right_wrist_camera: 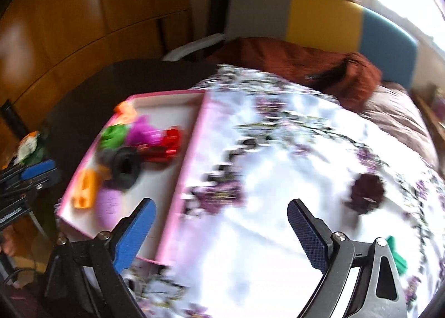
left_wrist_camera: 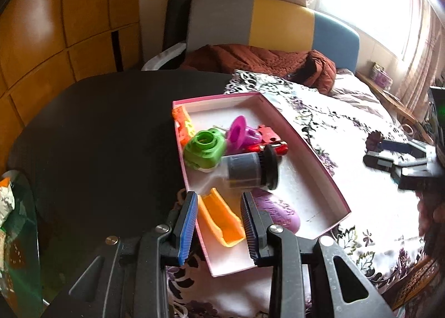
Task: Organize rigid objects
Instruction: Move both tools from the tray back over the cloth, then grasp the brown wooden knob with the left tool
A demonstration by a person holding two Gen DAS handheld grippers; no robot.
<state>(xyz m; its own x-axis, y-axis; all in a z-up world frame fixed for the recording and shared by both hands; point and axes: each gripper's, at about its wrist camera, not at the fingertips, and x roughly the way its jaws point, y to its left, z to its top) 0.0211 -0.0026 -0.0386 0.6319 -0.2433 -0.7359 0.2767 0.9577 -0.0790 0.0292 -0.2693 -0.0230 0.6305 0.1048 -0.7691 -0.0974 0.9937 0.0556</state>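
A shallow pink box [left_wrist_camera: 301,134] lies on a floral cloth [left_wrist_camera: 361,198] and holds several toys: a green camera-like toy [left_wrist_camera: 204,151], a magenta funnel [left_wrist_camera: 236,134], a red car [left_wrist_camera: 268,140], a blurred grey cylinder with a black cap [left_wrist_camera: 250,169], an orange scoop [left_wrist_camera: 219,217] and a purple egg [left_wrist_camera: 278,212]. My left gripper [left_wrist_camera: 219,198] hovers over the box's near left corner, its jaws narrowly apart and holding nothing. My right gripper [right_wrist_camera: 221,204] stands wide open over the cloth, right of the box [right_wrist_camera: 194,134], with nothing between its fingers.
A dark maroon object [right_wrist_camera: 364,192] lies on the cloth ahead of the right finger, and a green piece [right_wrist_camera: 397,256] shows beside it. A black round table [left_wrist_camera: 97,137] is left of the box. Behind are a rust blanket [left_wrist_camera: 264,59] and a colourful headboard [left_wrist_camera: 278,20].
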